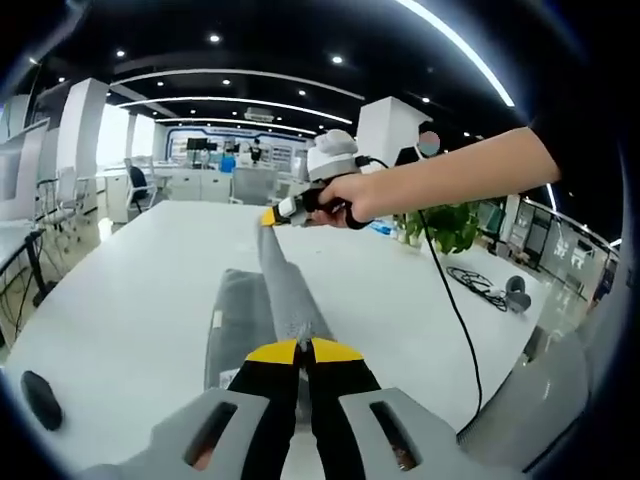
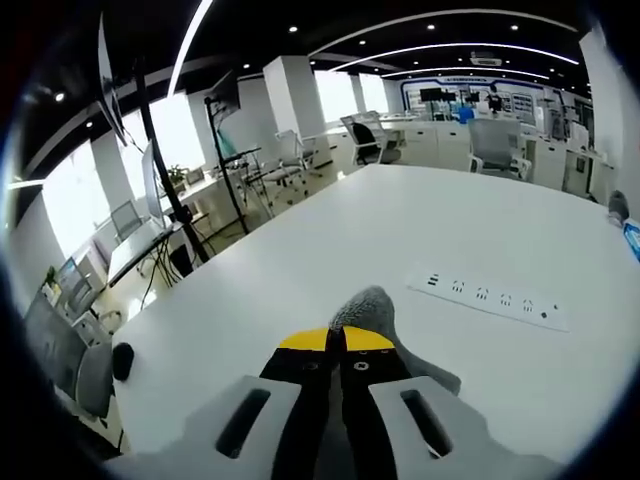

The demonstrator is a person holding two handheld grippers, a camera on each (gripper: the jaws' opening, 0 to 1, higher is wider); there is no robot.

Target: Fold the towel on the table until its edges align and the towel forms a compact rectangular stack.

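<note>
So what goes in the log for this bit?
left gripper: shut on towel | right gripper: shut on towel | towel: lifted, stretched between both | table: rest of towel lying

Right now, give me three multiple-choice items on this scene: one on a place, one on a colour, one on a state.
1. Where is the towel?
A. flat on the floor
B. stretched between both grippers over the white table
C. draped on a chair

2. The towel's colour?
A. grey
B. red
C. green

3. The left gripper is:
A. wide open
B. shut on the towel
C. holding a cable

Answers: B, each gripper pinches one end, right gripper far end; A, its fabric is grey; B, yellow-tipped fingers clamp it.
</note>
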